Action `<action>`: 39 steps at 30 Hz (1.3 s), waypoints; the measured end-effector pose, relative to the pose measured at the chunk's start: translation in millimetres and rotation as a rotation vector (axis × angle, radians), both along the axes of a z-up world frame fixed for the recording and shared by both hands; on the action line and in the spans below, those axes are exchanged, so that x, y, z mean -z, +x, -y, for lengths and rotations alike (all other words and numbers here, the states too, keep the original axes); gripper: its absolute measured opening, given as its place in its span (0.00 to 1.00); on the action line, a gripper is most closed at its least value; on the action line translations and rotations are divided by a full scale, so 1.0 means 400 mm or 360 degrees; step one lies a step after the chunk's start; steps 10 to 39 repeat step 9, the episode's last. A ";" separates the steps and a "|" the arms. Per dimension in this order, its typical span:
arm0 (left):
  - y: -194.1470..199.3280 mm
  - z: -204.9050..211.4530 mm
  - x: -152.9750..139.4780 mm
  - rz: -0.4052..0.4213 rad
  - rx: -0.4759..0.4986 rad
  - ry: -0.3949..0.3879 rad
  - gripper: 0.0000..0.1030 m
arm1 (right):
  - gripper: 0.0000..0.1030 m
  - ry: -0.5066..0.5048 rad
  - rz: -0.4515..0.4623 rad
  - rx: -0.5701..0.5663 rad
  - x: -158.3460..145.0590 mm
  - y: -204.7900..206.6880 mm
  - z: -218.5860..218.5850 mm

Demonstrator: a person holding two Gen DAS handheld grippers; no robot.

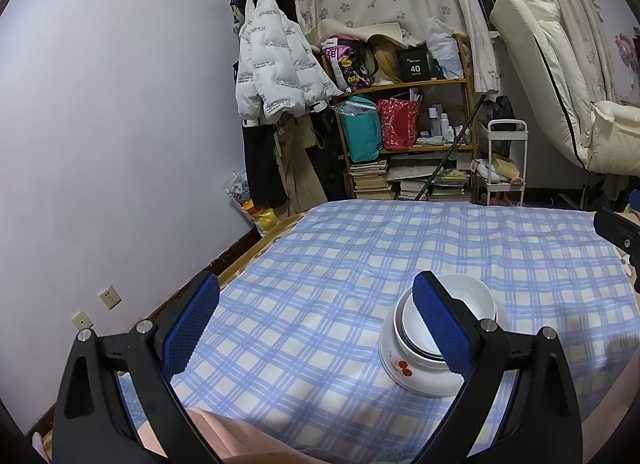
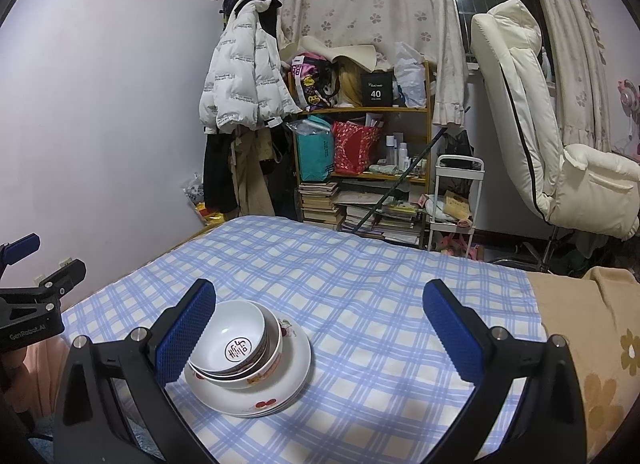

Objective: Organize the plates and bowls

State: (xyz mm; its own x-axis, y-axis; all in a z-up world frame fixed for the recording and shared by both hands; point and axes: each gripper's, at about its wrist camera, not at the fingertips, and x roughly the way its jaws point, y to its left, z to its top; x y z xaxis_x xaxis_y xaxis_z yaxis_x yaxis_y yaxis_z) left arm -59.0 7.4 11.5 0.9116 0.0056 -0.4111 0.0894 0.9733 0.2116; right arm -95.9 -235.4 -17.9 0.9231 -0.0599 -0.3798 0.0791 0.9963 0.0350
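On the near part of a bed covered in a blue-and-white checked sheet [image 2: 360,304], the dishes stood in a single stack: a white bowl [image 2: 234,334] with a dark round mark inside sat nested in a second bowl [image 2: 272,360], and both rested on a white plate [image 2: 288,384] painted with red cherries. From the left wrist view the same stack [image 1: 432,364] showed partly behind one blue pad. The left gripper [image 1: 316,328] hung with its jaws spread wide, holding nothing, just left of the stack. The right gripper [image 2: 320,336] was likewise spread and empty, its left pad in front of the bowls' rim; whether it touched could not be told. Beyond the bed, a wooden shelf [image 2: 360,112] held bags, bottles and piled books.
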 end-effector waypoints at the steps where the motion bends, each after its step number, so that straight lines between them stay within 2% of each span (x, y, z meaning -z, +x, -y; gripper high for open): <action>1: 0.001 0.001 0.000 0.0001 -0.0001 -0.0001 0.93 | 1.00 -0.0001 0.0001 0.0002 0.000 -0.001 0.001; 39: 0.005 -0.001 0.007 -0.0016 0.0021 -0.0008 0.93 | 1.00 0.0002 0.0000 -0.0007 -0.001 -0.001 0.004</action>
